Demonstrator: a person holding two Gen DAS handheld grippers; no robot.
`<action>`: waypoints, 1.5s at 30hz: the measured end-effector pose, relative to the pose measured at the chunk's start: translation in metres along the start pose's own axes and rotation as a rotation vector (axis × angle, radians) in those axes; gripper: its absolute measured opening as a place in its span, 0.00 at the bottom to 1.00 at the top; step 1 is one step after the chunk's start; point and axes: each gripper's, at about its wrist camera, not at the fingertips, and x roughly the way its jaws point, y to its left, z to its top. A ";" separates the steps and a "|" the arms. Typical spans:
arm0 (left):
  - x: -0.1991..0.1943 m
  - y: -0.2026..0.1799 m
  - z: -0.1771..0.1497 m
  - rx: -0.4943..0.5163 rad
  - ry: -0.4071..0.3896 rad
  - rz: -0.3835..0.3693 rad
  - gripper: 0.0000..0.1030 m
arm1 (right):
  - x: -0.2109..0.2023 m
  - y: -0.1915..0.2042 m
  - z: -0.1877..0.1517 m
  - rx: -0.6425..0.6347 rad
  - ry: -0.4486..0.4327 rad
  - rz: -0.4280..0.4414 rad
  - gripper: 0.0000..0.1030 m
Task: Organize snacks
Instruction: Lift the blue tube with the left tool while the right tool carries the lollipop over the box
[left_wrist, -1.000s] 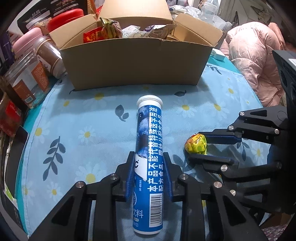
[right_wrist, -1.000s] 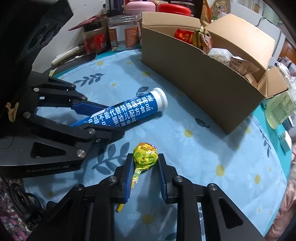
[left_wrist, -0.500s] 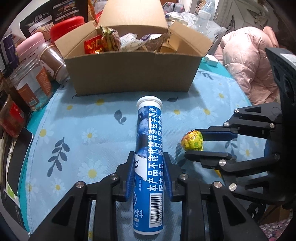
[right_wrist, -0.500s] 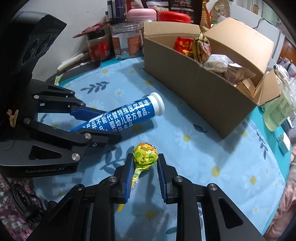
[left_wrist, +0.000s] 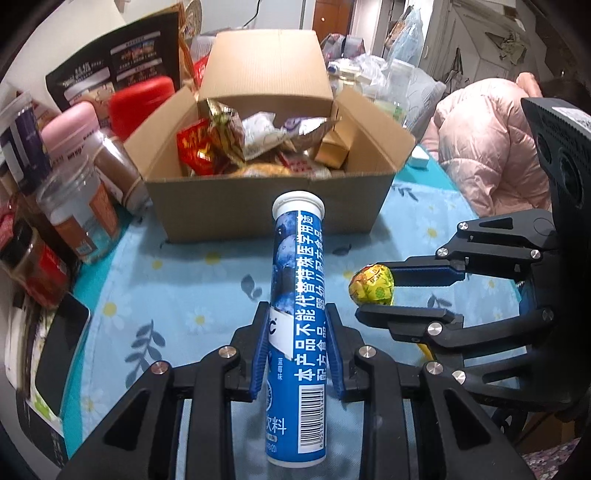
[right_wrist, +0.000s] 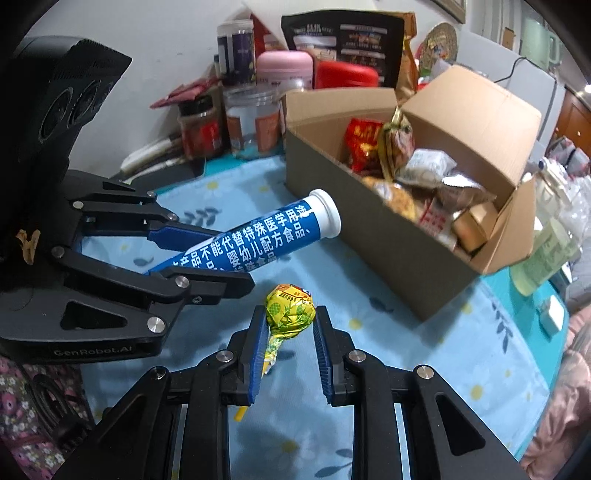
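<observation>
My left gripper (left_wrist: 298, 317) is shut on a blue tube with a white cap (left_wrist: 298, 295) and holds it above the table, cap towards the open cardboard box (left_wrist: 266, 206). My right gripper (right_wrist: 290, 321) is shut on a yellow-wrapped lollipop (right_wrist: 290, 309), its stick hanging down between the fingers. The lollipop also shows in the left wrist view (left_wrist: 372, 290), to the right of the tube. The tube also shows in the right wrist view (right_wrist: 258, 240), in front of the box (right_wrist: 369, 236). The box holds several wrapped snacks.
Jars, a pink-lidded tub (left_wrist: 70, 129) and a red lid (left_wrist: 142, 99) stand left of the box. A dark phone (left_wrist: 61, 350) lies at the table's left edge. The table has a blue daisy-print cloth (left_wrist: 184, 280). A person in a pink coat (left_wrist: 487, 140) is at right.
Both grippers have risen off the table with the tube and the lollipop held, and now look down into the box from higher and closer.
</observation>
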 end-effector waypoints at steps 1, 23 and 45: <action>-0.001 0.000 0.003 -0.001 -0.007 -0.003 0.27 | -0.001 -0.001 0.003 0.001 -0.006 0.000 0.24; -0.020 0.020 0.087 -0.014 -0.171 0.013 0.27 | -0.019 -0.053 0.068 0.034 -0.131 -0.024 0.24; 0.025 0.049 0.186 0.006 -0.249 0.059 0.27 | 0.003 -0.135 0.140 0.109 -0.230 -0.082 0.24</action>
